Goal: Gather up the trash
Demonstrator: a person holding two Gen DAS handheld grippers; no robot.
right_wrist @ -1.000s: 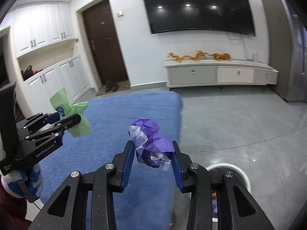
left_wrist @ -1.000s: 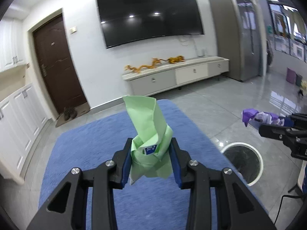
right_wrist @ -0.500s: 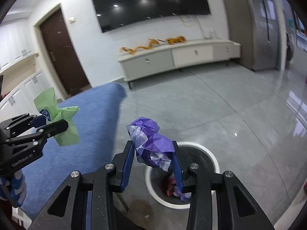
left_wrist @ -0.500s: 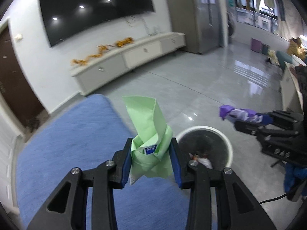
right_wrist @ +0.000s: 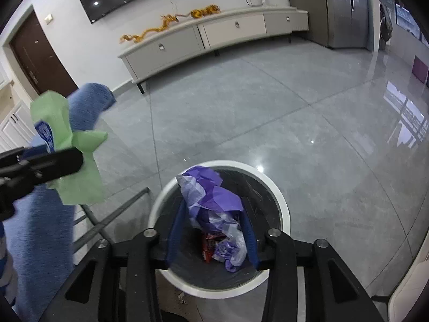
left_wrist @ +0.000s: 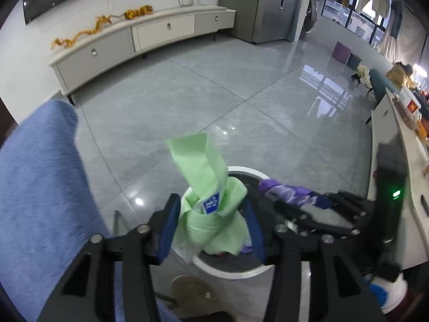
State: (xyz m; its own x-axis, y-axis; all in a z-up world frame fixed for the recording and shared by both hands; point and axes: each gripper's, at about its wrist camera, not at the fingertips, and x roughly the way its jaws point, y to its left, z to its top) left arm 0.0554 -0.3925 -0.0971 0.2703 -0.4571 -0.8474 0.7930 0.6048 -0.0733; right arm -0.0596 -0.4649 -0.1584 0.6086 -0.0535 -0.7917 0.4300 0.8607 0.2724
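Note:
A crumpled green wrapper with a blue logo stands between the pads of my left gripper, whose jaws are opening and look slack on it. My right gripper still has its pads on a purple and clear wrapper, and its jaws are opening too. Both grippers hover over a round white-rimmed bin with a dark liner and some trash inside. In the left wrist view the right gripper's purple wrapper hangs over the bin's rim. The green wrapper shows at the left of the right wrist view.
A blue cloth-covered table runs along the left, with thin metal legs beside the bin. A long cream TV cabinet lines the far wall. A white counter stands at the right. Grey tiled floor lies between.
Both grippers swung right off the blue table and dipped until they point down over the bin. Their jaws have spread a little around the green and purple wrappers.

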